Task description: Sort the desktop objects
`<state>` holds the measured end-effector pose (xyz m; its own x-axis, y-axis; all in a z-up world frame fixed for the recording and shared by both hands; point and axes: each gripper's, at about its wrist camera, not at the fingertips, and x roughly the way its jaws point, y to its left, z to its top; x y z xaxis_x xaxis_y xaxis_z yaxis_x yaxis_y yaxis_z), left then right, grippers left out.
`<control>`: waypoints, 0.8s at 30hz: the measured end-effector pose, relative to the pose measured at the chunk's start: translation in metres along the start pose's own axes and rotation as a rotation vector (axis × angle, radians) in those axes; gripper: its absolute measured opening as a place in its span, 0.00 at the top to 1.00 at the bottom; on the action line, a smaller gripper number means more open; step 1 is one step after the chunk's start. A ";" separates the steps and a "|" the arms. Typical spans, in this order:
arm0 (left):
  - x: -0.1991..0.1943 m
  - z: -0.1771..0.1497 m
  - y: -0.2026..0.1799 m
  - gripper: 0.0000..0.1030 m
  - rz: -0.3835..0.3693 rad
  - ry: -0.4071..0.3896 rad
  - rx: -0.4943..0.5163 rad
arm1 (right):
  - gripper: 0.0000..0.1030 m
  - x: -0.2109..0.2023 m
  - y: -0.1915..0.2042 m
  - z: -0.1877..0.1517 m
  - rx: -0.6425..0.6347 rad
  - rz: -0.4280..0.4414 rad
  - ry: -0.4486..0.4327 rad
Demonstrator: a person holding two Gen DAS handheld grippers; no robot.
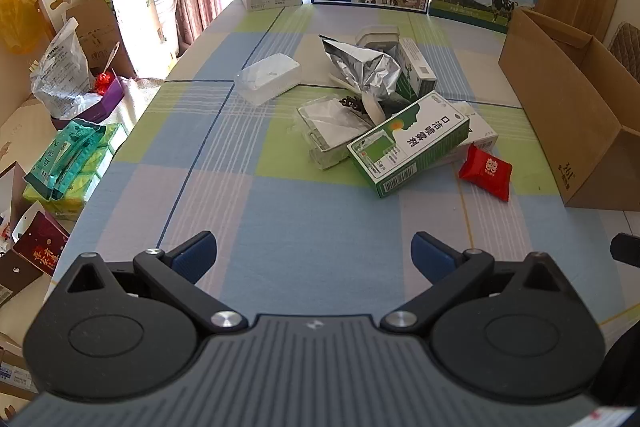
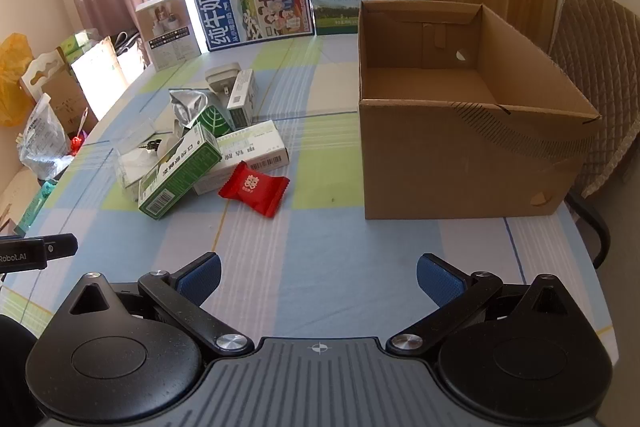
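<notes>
A pile of small things sits in the middle of the checked tablecloth [image 2: 304, 267]: a green box [image 1: 408, 143], a white box [image 2: 252, 151], a silver bag [image 1: 362, 67] and a red candy packet [image 2: 254, 189] on the near right side. The big cardboard box [image 2: 472, 151] stands open to the right of the pile. The left gripper [image 1: 314, 253] and the right gripper [image 2: 318, 277] hang over the near part of the table, both wide open and holding nothing.

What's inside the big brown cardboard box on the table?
The open brown cardboard box shows only bare floor and walls; its near wall hides the front strip of floor.
</notes>
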<state>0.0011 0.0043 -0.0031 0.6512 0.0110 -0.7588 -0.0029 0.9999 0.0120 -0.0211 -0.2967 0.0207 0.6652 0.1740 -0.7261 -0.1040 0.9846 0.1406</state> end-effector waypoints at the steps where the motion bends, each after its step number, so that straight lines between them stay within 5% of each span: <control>1: 0.000 0.000 0.000 0.01 0.000 0.001 -0.001 | 0.02 0.000 0.000 0.000 0.000 -0.001 0.001; 24: 0.002 0.000 0.007 0.01 -0.037 0.019 -0.029 | 0.02 0.001 -0.003 0.001 0.005 0.001 0.013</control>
<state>0.0023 0.0114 -0.0045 0.6367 -0.0259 -0.7707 -0.0012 0.9994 -0.0346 -0.0197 -0.2995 0.0201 0.6558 0.1752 -0.7343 -0.1011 0.9843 0.1446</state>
